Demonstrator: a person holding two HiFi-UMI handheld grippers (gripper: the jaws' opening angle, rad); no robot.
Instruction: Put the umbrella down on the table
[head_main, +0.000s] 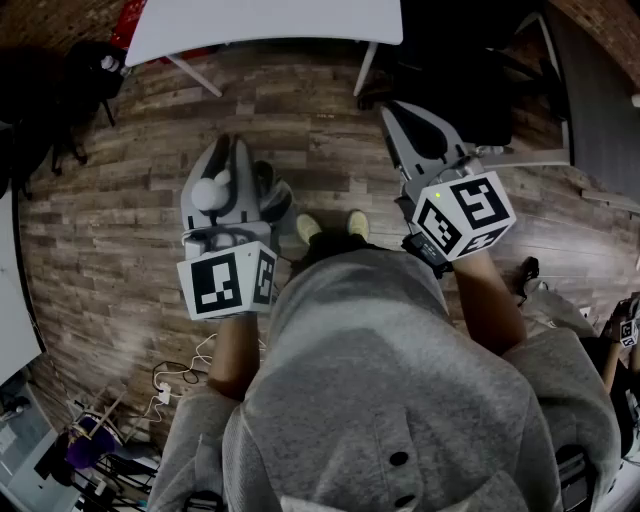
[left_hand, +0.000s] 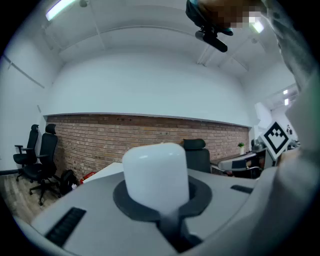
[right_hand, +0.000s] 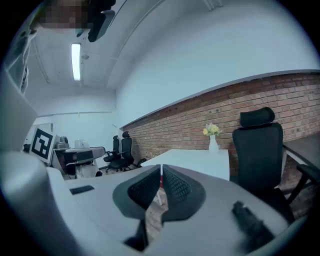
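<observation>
The umbrella (left_hand: 156, 172) is showing mostly as a white rounded end. In the left gripper view, this end is standing upright between the fingers and rising above them. The fingers of the left gripper (head_main: 228, 155) are closing on it from both sides, so this gripper is holding the umbrella.

The rest of the umbrella is hiding below the gripper's grey body in that view. In the head view, a dark rounded part (head_main: 272, 200) is lying just beside the left gripper, on its right side. I cannot tell with certainty if it belongs to the umbrella. The long axis therefore seems to be running up and down through the fingers, with the white end pointing up toward the camera. The lower end is not visible.

The fingers of the right gripper (head_main: 400, 120) are almost together, leaving only a thin gap. Nothing is sitting between them, and only the wooden floor (head_main: 110, 220) is showing through.

The white surface (head_main: 260, 25) is lying ahead of the person, well apart from both grippers, and the top edge of the head view is cutting it off. The umbrella is in the air over the floor, not on the surface. The person's grey sweater (head_main: 380, 400) is filling the lower part of the head view.
</observation>
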